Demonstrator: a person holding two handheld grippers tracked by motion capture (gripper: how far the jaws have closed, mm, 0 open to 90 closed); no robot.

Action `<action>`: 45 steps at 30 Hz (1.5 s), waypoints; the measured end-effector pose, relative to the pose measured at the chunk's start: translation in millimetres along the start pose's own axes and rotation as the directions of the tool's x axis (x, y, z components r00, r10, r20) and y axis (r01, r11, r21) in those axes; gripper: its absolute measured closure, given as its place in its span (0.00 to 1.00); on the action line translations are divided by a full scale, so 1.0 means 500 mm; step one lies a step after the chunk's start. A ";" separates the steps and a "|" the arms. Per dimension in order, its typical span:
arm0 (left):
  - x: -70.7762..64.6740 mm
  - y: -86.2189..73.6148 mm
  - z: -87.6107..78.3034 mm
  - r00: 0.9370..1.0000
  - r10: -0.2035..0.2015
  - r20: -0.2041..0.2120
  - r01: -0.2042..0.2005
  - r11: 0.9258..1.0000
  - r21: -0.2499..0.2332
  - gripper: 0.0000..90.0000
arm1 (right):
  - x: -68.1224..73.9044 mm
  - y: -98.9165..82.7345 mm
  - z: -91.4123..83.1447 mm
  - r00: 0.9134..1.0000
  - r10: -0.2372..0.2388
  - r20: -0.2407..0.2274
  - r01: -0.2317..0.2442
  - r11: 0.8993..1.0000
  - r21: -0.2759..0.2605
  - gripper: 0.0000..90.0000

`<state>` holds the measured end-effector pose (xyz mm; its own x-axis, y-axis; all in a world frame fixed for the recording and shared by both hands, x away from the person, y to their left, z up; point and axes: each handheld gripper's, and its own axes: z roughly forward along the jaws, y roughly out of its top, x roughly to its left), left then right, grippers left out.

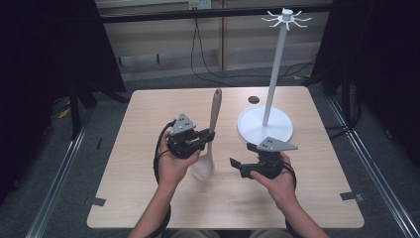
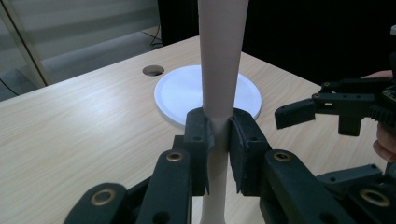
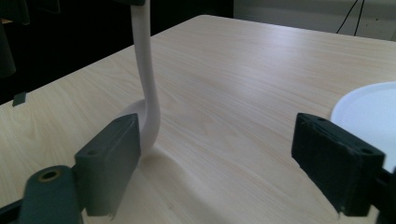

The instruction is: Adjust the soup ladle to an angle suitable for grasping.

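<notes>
One counter (image 1: 148, 198), wood-grain, carrying one white hook stand (image 1: 265, 124). One pale ladle (image 1: 213, 119) is standing tilted, bowl resting on the counter. Left gripper (image 2: 219, 135) fingers are pinching its handle mid-length. Right gripper (image 3: 233, 163) fingers are spread wide, empty. Ladle is looking light, stiff, smooth; grip the handle.

The setting was a laboratory recording station rather than a home or kitchen. A pale wood-grain table (image 1: 148, 188) stood on grey carpet (image 1: 101, 124), flanked by metal floor rails (image 1: 59, 173) and enclosed on both sides by black curtains (image 1: 44, 59). Loose cables (image 1: 200, 54) hung along the back wall, near a wall socket (image 1: 199, 4). Dark tape marks (image 1: 96, 202) sat at the table's edges.
</notes>
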<state>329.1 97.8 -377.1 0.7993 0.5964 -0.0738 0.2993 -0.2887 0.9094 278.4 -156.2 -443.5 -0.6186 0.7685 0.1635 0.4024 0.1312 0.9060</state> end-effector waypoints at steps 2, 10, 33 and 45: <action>-0.005 0.003 0.003 1.000 -0.003 0.000 0.003 1.000 -0.004 0.87 | 0.006 0.002 0.004 1.000 -0.004 -0.002 0.004 1.000 -0.002 0.22; -0.018 0.011 0.022 1.000 -0.016 -0.005 0.016 1.000 -0.014 0.87 | 0.027 0.009 0.024 1.000 -0.018 -0.017 0.017 1.000 -0.017 0.38; -0.048 0.017 0.041 0.998 -0.040 0.040 0.042 0.998 -0.051 0.87 | 0.042 0.032 0.055 0.998 -0.042 0.039 0.046 0.994 -0.100 0.88; -0.027 0.015 0.030 0.991 -0.100 0.092 0.109 0.989 -0.097 0.74 | 0.041 0.040 0.045 0.995 -0.096 0.015 0.097 0.991 -0.087 0.90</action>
<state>328.4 76.2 -375.2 0.8099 0.5506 -0.2021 0.3331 -0.1482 0.9312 288.9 -123.9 -430.8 -0.6443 0.7616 0.0698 0.2802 0.1501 0.9481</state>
